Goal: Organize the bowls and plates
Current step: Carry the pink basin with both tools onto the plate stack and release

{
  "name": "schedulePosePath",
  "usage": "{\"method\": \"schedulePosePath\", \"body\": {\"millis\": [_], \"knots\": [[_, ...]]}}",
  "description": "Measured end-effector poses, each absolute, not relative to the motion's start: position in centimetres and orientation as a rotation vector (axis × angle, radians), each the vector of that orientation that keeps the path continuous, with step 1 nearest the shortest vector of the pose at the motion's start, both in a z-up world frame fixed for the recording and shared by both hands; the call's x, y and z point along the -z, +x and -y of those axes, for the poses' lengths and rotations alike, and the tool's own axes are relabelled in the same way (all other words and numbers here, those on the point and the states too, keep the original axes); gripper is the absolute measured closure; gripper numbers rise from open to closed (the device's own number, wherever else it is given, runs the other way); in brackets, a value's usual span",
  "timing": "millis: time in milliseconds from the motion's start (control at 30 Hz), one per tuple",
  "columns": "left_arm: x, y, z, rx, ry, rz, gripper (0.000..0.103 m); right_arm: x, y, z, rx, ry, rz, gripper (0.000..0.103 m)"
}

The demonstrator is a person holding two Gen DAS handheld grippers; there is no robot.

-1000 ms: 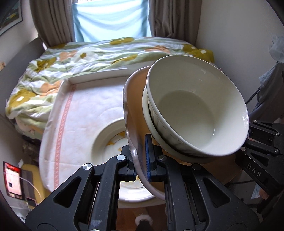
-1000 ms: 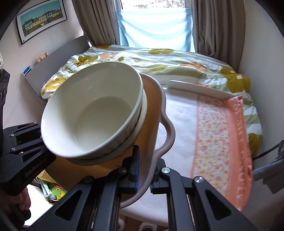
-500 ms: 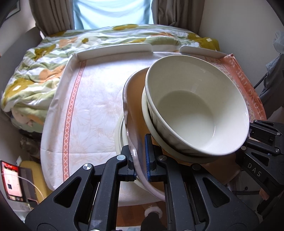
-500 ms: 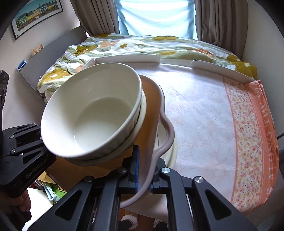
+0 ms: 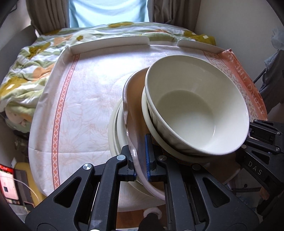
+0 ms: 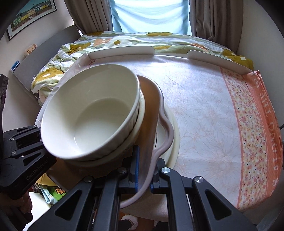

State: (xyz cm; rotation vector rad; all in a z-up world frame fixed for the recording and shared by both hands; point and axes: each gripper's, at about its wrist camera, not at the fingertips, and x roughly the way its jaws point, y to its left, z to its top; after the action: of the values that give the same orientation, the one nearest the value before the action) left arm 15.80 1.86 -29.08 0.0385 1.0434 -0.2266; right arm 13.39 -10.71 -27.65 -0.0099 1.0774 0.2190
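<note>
Grippers are lowering a bowl-laden tray onto the plate.
Left gripper and right gripper are clamping the wavy-rimmed tray, carrying stacked bowls, over the white plate; next, I judge, level setting down.

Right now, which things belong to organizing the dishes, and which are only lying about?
Job:
- bowl, stacked on a tray
- plates on the table, under the tray
- left tongs and right tongs, both shut on the tray rim

Lying about:
- tablecloth
- quilt
- curtains
- picture
</note>
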Motion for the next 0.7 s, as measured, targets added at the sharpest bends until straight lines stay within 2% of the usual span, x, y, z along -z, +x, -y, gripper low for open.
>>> {"method": "schedulePosePath", "body": {"millis": [700], "knots": [[28.52,15.3,-1.63,0.182,0.051,-1.054,0.094,27.43,13.55,10.84,-0.177,0.027,-1.1,0.095]]}}
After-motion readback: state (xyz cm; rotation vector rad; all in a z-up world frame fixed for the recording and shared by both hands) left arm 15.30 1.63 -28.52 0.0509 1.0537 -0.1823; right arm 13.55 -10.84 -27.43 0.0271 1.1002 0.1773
